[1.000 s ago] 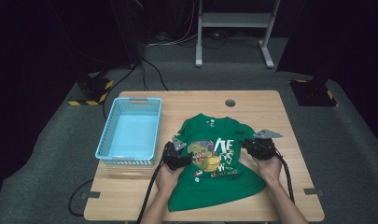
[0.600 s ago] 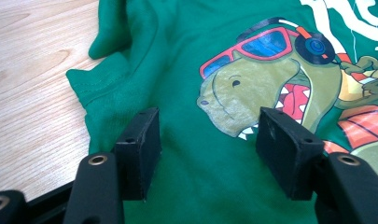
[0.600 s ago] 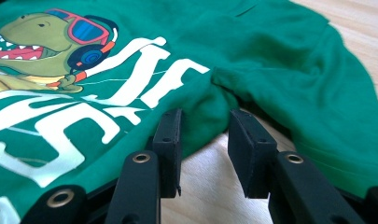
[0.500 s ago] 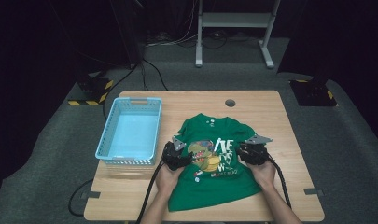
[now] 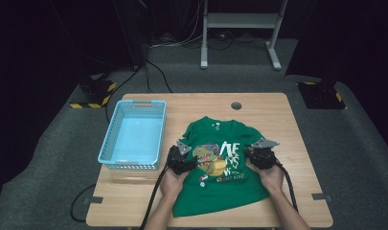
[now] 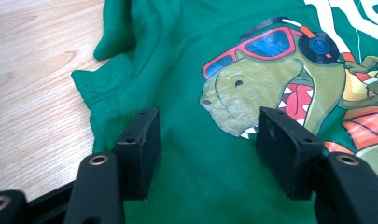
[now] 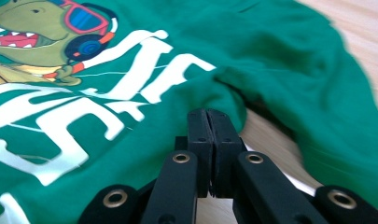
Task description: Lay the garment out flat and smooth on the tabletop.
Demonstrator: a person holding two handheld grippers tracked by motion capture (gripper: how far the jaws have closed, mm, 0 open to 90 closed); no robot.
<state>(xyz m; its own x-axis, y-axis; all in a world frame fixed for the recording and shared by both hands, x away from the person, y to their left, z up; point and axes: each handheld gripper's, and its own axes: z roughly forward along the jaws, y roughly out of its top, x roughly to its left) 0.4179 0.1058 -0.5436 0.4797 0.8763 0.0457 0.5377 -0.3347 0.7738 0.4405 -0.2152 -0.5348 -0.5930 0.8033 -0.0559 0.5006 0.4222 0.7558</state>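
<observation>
From the high view, a green T-shirt (image 5: pixel 215 167) lies spread on the table (image 5: pixel 287 129), just right of a blue basket (image 5: pixel 134 136); the left tool (image 5: pixel 182 160) and right tool (image 5: pixel 261 155) rest at its two sides. In the left gripper view the left tool (image 6: pixel 207 140) gapes wide over the cloth — nothing pinched. In the right gripper view the right tool (image 7: pixel 207 122) is closed — jaws pressed together at a fold of the shirt's edge; whether cloth is caught is unclear.

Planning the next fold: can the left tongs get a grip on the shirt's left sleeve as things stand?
Probably yes. The left tongs are open over the green shirt, and the left sleeve lies flat just beside them on the table, nothing between.
</observation>
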